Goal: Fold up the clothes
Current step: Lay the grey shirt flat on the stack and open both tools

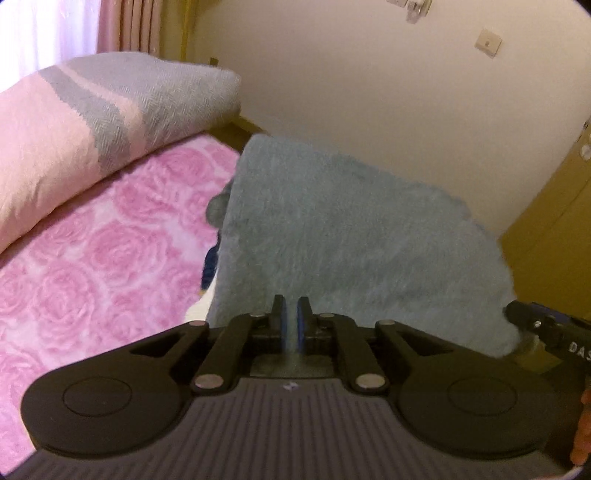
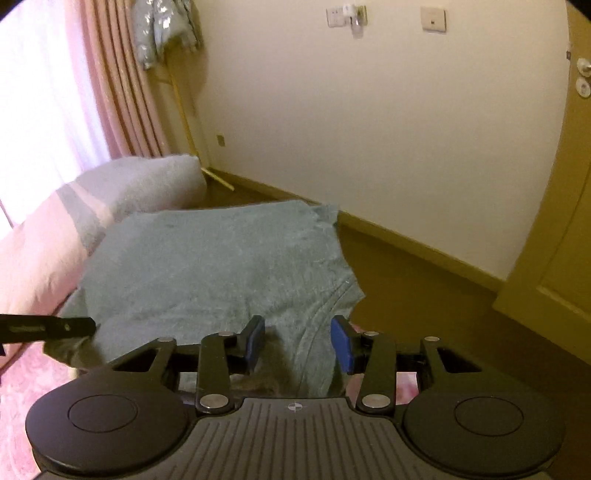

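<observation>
- The grey-green sweater (image 2: 207, 266) lies on the pink bed cover (image 1: 92, 266), near the striped pillow (image 1: 92, 110); it seems folded over at least once, the collar seam near the front edge; squaring and stacking look still to do
- It looks fuzzy and soft
- Left gripper (image 1: 291, 314) nearly closed, its pads barely apart, gripping nothing I can see; right gripper (image 2: 298, 343) stands open over the collar, pressing nothing

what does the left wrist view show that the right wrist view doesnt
Only the left wrist view shows the rose pattern of the pink bedspread sharply, and the left gripper nearly shut on a thin fold of the grey-green garment.
Only the right wrist view shows the right gripper with jaws apart over the garment's neckline, and a silvery jacket hanging by the curtain.
Both show the garment, the pink and grey pillow, the cream wall and the door.
</observation>
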{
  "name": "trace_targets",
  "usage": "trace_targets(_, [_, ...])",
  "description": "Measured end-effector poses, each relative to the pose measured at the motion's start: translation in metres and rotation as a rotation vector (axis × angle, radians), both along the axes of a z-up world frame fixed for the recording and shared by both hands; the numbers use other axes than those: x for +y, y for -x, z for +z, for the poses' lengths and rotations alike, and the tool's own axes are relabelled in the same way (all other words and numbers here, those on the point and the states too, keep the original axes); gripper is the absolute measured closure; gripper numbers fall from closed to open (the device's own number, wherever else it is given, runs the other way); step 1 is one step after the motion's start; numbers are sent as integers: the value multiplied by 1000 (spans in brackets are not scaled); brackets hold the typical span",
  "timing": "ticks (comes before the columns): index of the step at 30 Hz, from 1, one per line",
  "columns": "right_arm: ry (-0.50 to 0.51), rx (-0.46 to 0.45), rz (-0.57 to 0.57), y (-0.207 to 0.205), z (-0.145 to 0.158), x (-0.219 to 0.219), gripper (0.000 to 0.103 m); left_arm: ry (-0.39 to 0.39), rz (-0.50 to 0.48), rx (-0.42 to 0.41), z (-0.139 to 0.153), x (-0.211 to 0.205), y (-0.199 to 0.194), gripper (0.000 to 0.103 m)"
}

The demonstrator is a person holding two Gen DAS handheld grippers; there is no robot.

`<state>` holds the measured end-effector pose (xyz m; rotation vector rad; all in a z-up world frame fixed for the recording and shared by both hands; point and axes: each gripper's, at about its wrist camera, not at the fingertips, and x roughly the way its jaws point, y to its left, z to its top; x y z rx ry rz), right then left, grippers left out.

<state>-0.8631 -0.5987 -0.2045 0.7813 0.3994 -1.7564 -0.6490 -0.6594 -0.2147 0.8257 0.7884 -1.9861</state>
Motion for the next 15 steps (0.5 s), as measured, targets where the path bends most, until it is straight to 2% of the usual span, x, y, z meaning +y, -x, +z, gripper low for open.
trace_targets(3, [-94, -25, 12, -4, -17, -1, 60, -2, -6, -50, 9, 4, 4, 96])
trace_targets(9, [-89, -35, 2, -11, 27, 25, 60, 70, -4, -109, 66, 42, -3, 81])
trace_targets(11, [-100, -58, 1, -21, 34, 41, 60, 86, 0, -122, 85, 57, -9, 71])
trace_targets(15, [-116, -77, 1, -45, 55, 72, 59, 115, 0, -147, 116, 89, -22, 66])
